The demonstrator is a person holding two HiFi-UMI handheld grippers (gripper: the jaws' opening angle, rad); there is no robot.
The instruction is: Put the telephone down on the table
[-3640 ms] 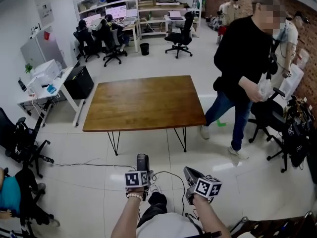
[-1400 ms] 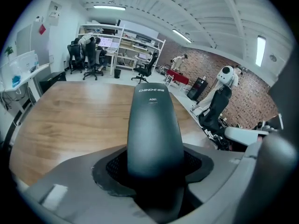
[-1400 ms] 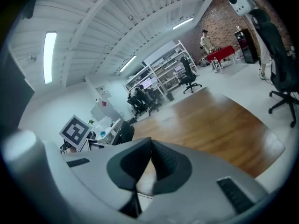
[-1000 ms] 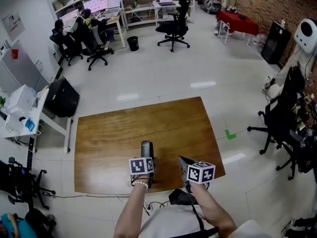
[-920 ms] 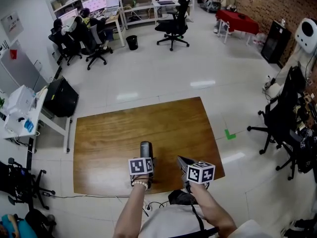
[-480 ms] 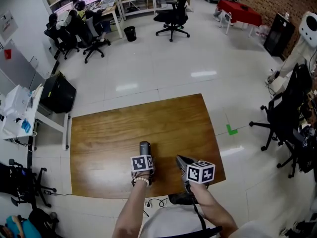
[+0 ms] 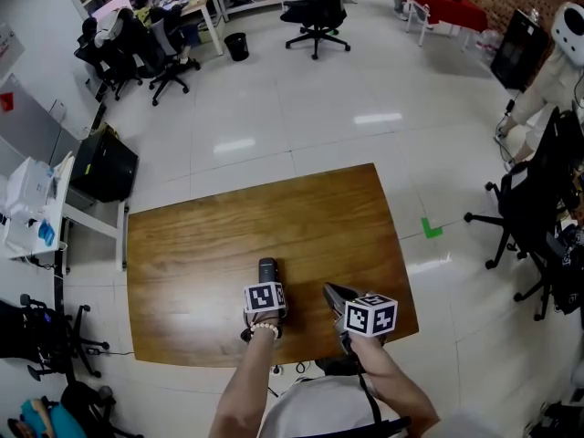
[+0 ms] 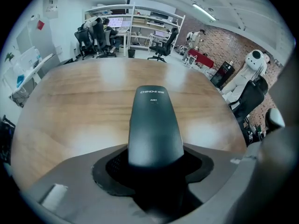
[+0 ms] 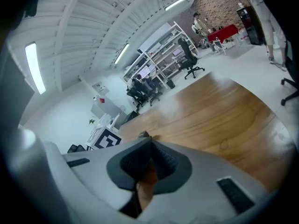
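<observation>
A dark grey telephone handset (image 7: 266, 270) sticks out forward from my left gripper (image 7: 266, 284), which is shut on its lower end. In the left gripper view the telephone (image 8: 154, 125) hangs just above the brown wooden table (image 8: 88, 92), pointing steeply down at it. Whether it touches the top I cannot tell. My right gripper (image 7: 332, 292) hovers beside it over the table's (image 7: 274, 213) near edge. In the right gripper view its jaws (image 9: 149, 143) are shut with nothing between them.
Black office chairs stand to the right (image 7: 525, 194) and at the back (image 7: 315, 12). A white robot figure (image 7: 564, 48) is at the far right. A green tape mark (image 7: 431, 230) lies on the floor. A white side desk (image 7: 41, 222) and a black box (image 7: 102, 167) are left.
I have come up to the table; both grippers now hang over its near part. The left gripper has sunk toward the top with the telephone. A passer-by seen earlier is gone.
</observation>
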